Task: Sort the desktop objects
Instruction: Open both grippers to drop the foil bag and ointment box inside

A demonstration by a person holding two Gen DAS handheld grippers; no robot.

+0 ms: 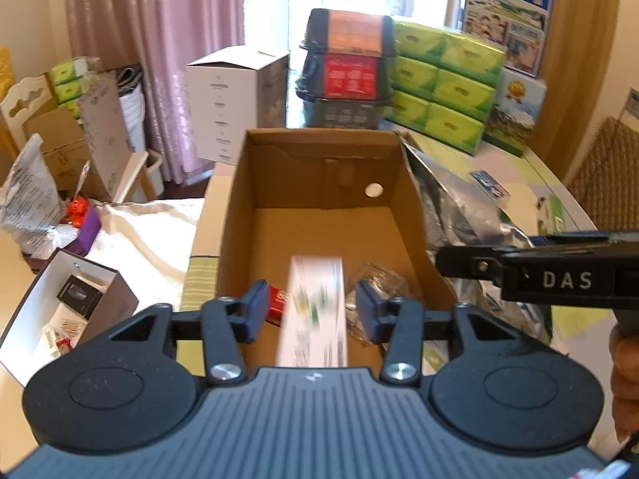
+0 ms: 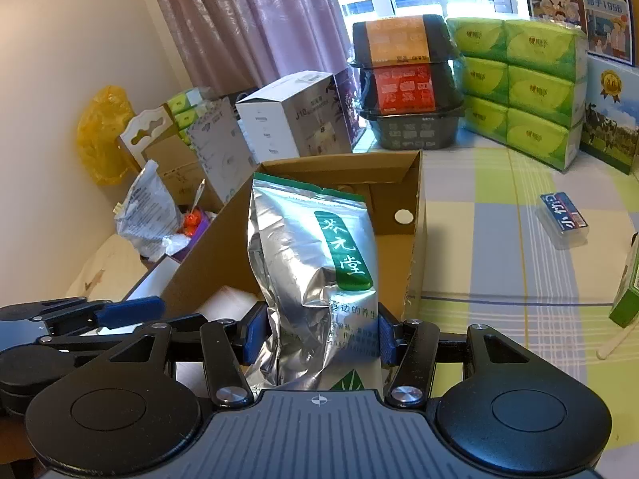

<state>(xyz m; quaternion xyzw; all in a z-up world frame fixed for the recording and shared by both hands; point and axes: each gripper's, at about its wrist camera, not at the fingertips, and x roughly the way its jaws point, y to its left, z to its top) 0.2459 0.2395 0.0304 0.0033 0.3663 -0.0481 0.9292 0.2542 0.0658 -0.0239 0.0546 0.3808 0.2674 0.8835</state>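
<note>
Left gripper (image 1: 311, 311): we see its blue pads spread wide above the near end of the cardboard box, touching nothing.
White carton (image 1: 315, 311): it shows blurred between the spread fingers, clear of both pads; we cannot tell whether it rests on the box floor or hangs in the air.
Right gripper (image 2: 315, 333): its pads are pinching the lower part of a silver foil pouch (image 2: 311, 263), which stands upright with its green label facing us, over the box's near right corner.
Cardboard box (image 1: 319, 139): open-topped; inside, near the front, we make out a small red packet (image 1: 277, 305) to the left of the carton and a crumpled clear wrapper (image 1: 375, 279) to its right. The far floor is bare.
Table (image 2: 499, 239): a green-and-grey checked cloth; a small blue-labelled clear case (image 2: 563, 215) lies well to the right of the box.
White tray (image 1: 48, 311): left of the box, holding a black item.
Far edge: a stack of dark food containers (image 2: 403, 80) beside green tissue packs (image 2: 519, 92).
</note>
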